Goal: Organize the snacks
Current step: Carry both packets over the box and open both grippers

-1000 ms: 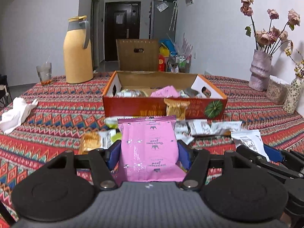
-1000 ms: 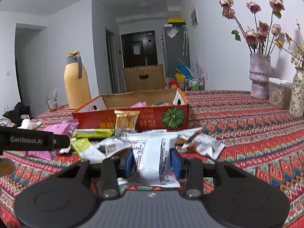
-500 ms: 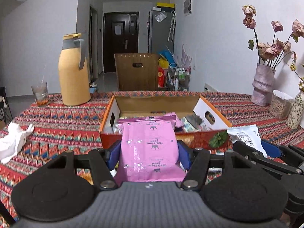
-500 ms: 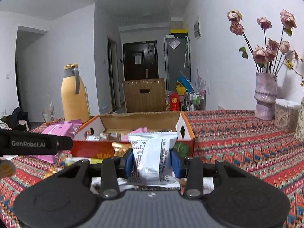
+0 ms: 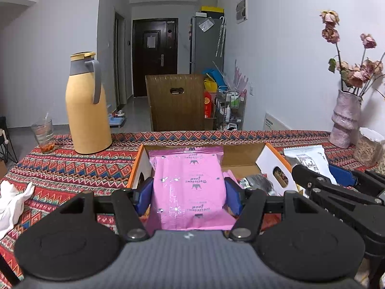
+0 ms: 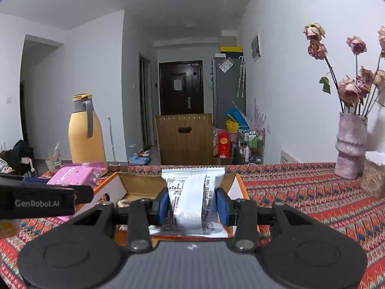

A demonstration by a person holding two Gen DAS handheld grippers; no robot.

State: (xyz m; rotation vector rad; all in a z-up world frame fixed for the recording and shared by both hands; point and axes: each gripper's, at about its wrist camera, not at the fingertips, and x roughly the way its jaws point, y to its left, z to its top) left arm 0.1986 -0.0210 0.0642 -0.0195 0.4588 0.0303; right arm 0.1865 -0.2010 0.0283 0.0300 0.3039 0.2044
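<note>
Tissue (image 5: 12, 200) lies crumpled at the far left of the patterned tablecloth (image 5: 72, 168), with a drinking glass (image 5: 43, 134) and a tall yellow jug (image 5: 86, 106) behind it, all well clear of the work. Nearer centre, the left gripper (image 5: 189, 193) is clamped on a pink snack packet (image 5: 190, 185), pads pressing its two long edges so it rides flat and level above the open orange cardboard box (image 5: 138, 166); judged from that pose, it is held for release into the box. To the right, the right gripper (image 6: 192, 203) is clamped on a white snack packet (image 6: 192, 197), squeezed narrow at the waist and poised over the same box. The left view alone shows the box interior, where dark wrapped items already lie. The right view alone shows the grip on the white packet and both packets side by side, apart. A pink vase (image 6: 351, 144) of dried flowers stands at the far right.
</note>
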